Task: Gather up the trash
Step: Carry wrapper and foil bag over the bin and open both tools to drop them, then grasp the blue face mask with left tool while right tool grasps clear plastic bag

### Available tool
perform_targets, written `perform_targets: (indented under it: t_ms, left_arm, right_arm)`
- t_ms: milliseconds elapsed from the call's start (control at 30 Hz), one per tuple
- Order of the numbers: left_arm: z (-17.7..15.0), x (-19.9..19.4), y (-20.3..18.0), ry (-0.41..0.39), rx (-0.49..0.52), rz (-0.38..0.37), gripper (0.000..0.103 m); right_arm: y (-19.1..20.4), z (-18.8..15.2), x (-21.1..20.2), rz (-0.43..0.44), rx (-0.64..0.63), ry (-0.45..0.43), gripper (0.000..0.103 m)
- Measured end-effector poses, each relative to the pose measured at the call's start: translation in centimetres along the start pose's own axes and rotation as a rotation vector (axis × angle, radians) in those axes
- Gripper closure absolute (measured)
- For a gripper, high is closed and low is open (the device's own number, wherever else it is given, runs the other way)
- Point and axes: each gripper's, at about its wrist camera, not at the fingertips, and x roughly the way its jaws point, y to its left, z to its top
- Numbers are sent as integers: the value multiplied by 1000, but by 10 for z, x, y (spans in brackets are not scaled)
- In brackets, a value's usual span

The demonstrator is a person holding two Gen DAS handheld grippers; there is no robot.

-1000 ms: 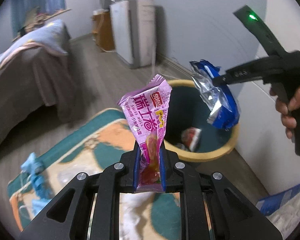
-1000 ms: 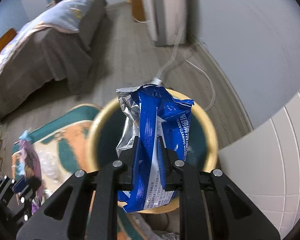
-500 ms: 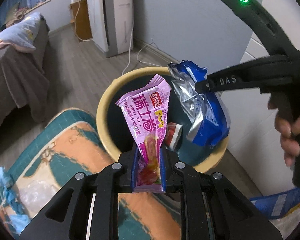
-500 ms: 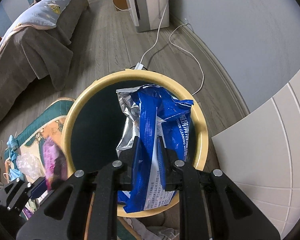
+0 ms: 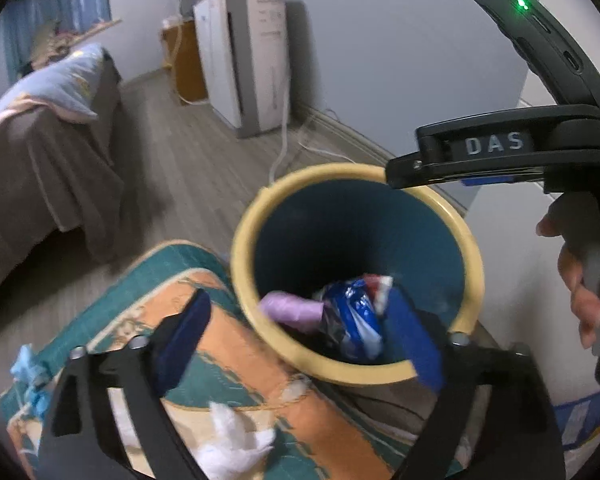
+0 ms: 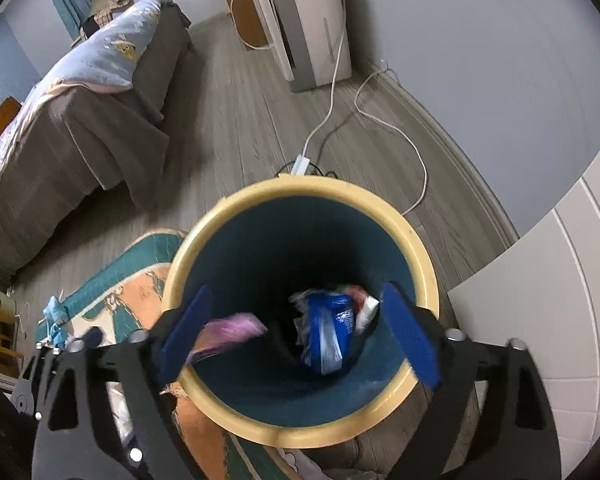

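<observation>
Both claws were opening with nothing between them, left gripper [image 5: 300, 344] and right gripper [image 6: 300, 336]; pink wrapper [image 5: 290, 310] and blue packet [image 6: 326, 334] were inside the bin [image 6: 296, 188]; leftover tissue [image 5: 236, 440] on the rug [image 5: 236, 360] risked being overlooked.

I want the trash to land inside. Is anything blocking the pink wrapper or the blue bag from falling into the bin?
Nothing visible does. The pink wrapper and blue bag are already inside the open bin, below both grippers' opening jaws.

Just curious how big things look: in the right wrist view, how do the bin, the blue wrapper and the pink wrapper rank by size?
1. Bin, largest.
2. Blue wrapper.
3. Pink wrapper, though it is blurred and partly hidden, so the order of the two wrappers is unsure.
</observation>
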Motion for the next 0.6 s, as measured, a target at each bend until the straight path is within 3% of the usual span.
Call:
perform_targets:
  t_ms: [233, 367, 600]
  left_arm:
    - [-6, -32, 29, -30, -65, 67, 8]
    - [-12, -64, 63, -47, -125, 107, 7]
    - [-28, -125, 137, -65, -215, 242, 6]
  right_arm:
    - [19, 2, -7, -13, -25, -14, 6]
    - [39, 3, -14, -6, -63, -32, 6]
    - [83, -2, -22, 7, -135, -40, 6]
